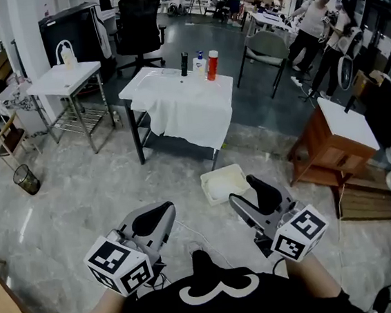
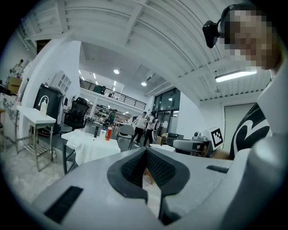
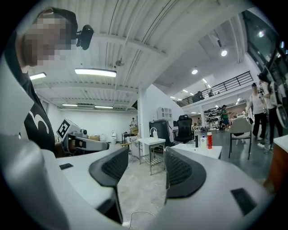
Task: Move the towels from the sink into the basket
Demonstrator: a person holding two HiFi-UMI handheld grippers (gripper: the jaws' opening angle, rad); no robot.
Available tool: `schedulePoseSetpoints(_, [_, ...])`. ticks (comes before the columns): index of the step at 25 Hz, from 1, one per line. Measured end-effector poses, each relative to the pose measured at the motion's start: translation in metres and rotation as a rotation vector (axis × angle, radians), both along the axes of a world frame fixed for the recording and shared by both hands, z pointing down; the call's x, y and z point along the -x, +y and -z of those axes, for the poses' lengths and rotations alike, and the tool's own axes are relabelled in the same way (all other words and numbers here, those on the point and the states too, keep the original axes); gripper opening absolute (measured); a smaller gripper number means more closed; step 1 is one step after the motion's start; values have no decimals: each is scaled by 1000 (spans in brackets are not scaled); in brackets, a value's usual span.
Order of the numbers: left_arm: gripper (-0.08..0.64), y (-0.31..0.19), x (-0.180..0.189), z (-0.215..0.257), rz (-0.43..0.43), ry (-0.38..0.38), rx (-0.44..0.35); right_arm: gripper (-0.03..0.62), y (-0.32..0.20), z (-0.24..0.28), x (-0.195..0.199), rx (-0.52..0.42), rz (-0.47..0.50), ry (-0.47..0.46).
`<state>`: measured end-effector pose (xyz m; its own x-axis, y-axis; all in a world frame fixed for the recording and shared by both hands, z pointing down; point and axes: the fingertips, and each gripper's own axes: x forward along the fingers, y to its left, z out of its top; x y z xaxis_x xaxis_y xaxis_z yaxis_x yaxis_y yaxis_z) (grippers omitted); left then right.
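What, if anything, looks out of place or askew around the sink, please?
A white towel spills out of the sink and hangs down its front; the basket sits on the floor beside it.

A white towel (image 1: 191, 111) lies over the desk (image 1: 139, 137) and hangs down, so we cannot see much of the sink (image 1: 158, 82) or tell how many towels there are. The bottles (image 1: 200, 64) on it are too small to read. The right tool (image 1: 252, 195) hides one corner of the basket (image 1: 219, 183), and we cannot tell what is in it. The bottom edge cuts off our arms (image 1: 104, 311). Behind the left tool (image 2: 145, 150) a little brown bit (image 2: 147, 175) shows; we cannot tell what it is.
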<state>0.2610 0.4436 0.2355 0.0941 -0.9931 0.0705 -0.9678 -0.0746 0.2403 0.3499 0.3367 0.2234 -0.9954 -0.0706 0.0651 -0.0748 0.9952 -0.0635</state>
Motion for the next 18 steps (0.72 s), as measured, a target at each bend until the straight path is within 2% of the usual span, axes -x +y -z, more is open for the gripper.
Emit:
schedulePoseSetpoints(3, [5, -5, 15, -5, 27, 12, 1, 279, -15, -7, 16, -2, -16, 6])
schedulePoseSetpoints(11, [5, -42, 64, -18, 76, 18, 21, 322, -72, -26, 71, 6, -19, 26])
schedulePoseSetpoints(18, [5, -126, 130, -38, 85, 48, 42, 333, -160, -52, 131, 39, -33, 58])
